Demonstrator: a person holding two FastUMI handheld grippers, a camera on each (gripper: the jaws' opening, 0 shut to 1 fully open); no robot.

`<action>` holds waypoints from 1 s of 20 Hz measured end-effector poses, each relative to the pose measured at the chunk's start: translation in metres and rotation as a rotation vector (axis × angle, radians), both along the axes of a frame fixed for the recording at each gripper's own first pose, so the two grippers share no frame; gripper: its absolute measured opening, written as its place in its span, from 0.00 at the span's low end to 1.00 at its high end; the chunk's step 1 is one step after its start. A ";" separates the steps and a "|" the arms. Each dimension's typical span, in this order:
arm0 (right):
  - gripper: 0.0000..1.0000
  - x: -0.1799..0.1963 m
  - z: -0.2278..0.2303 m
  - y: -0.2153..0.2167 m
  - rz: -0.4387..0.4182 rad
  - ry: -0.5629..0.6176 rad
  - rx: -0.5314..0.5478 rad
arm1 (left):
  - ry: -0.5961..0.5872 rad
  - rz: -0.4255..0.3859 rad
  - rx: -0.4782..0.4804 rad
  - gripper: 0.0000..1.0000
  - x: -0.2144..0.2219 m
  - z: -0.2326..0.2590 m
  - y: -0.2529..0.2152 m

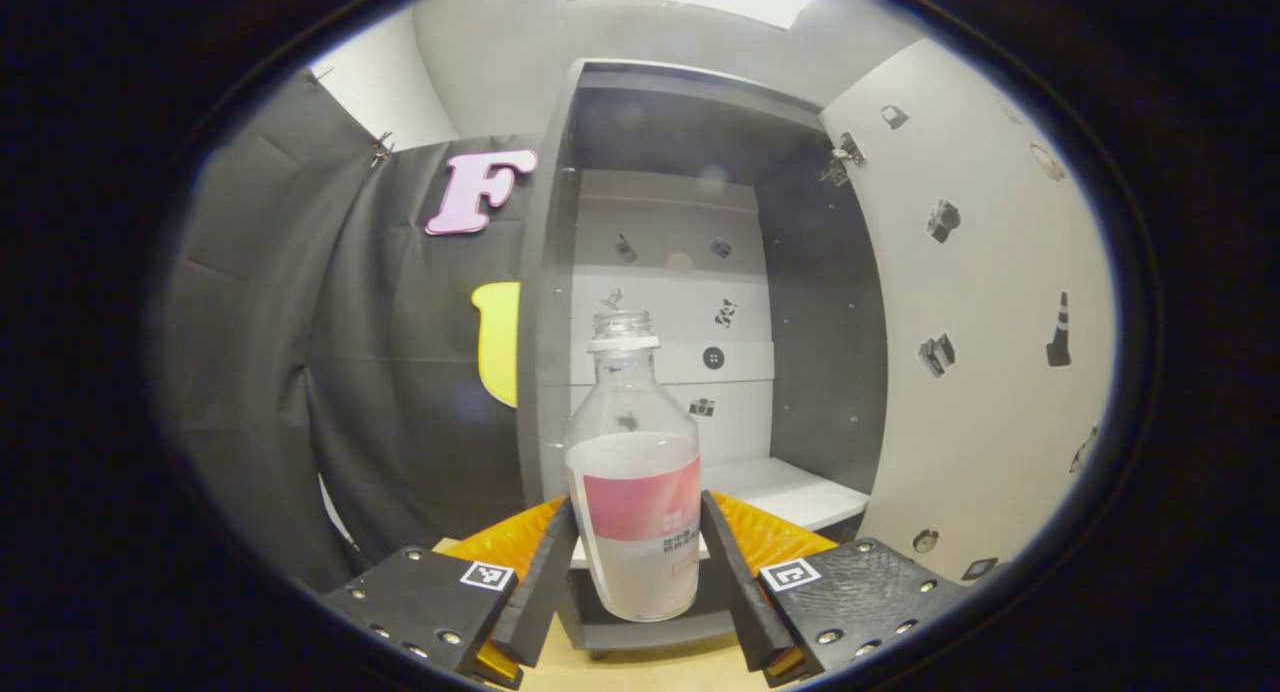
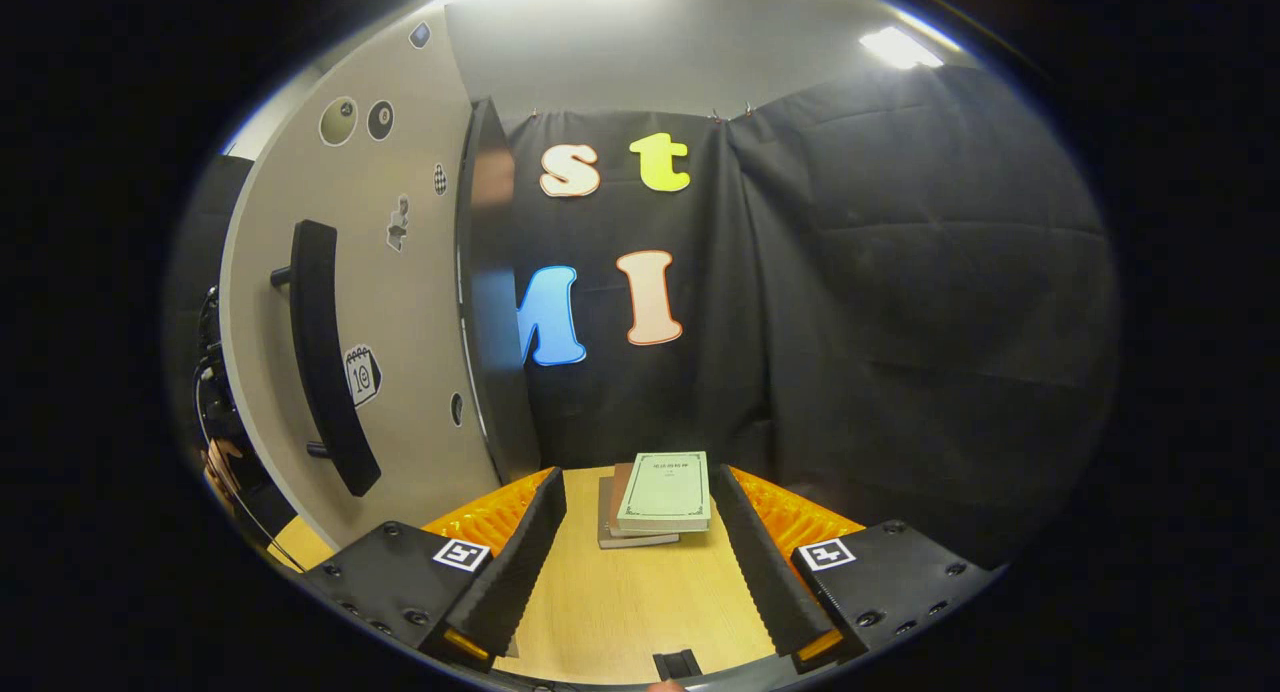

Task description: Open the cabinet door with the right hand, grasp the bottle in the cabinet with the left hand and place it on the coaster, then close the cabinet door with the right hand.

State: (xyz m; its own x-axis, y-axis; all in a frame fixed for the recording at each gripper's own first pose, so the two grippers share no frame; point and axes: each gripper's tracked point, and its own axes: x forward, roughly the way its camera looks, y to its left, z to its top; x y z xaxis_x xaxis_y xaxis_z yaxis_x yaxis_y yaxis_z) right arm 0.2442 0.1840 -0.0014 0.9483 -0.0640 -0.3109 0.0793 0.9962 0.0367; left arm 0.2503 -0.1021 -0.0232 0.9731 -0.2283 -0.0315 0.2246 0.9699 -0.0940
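- Books: a small stack near the desk's far edge, by the cloth wall, pale green one on top.
- Ceiling lights lit.

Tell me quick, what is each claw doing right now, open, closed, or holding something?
Left claw: closed on the bottle, one finger against each side.
Right claw: open, holding nothing, above the table.

Staged recording booth: black cloth wall, sticker-dotted cabinet, wooden table.
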 end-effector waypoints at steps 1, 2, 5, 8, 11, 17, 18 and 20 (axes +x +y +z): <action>0.93 0.001 -0.001 0.001 0.013 0.001 0.008 | 0.001 0.009 0.000 0.74 -0.009 -0.002 0.005; 0.96 0.001 -0.002 0.002 0.023 0.002 0.016 | 0.003 0.018 0.001 0.72 -0.017 -0.005 0.009; 0.93 0.000 -0.005 0.003 0.050 0.002 0.039 | 0.012 0.053 -0.001 0.72 -0.039 -0.013 0.023; 0.93 0.000 -0.007 0.005 0.070 0.004 0.061 | 0.029 0.086 -0.008 0.74 -0.066 -0.026 0.039; 0.98 -0.002 -0.010 0.005 0.074 0.000 0.079 | 0.040 0.114 -0.014 0.74 -0.088 -0.042 0.050; 0.98 -0.012 -0.020 -0.001 0.082 0.008 0.092 | 0.073 0.132 -0.039 0.74 -0.131 -0.092 0.059; 0.98 -0.013 -0.021 -0.002 0.081 0.009 0.087 | 0.076 0.137 -0.042 0.74 -0.137 -0.099 0.061; 0.98 -0.015 -0.023 0.000 0.085 0.011 0.088 | 0.097 0.151 -0.046 0.74 -0.147 -0.118 0.068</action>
State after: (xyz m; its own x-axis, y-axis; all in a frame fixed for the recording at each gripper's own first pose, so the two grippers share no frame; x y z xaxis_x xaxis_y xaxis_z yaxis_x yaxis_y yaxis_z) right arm 0.2296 0.1844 -0.0243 0.9456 0.0448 -0.3224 -0.0046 0.9922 0.1244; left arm 0.1033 -0.0342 -0.1411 0.9893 -0.0837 -0.1195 0.0649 0.9861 -0.1531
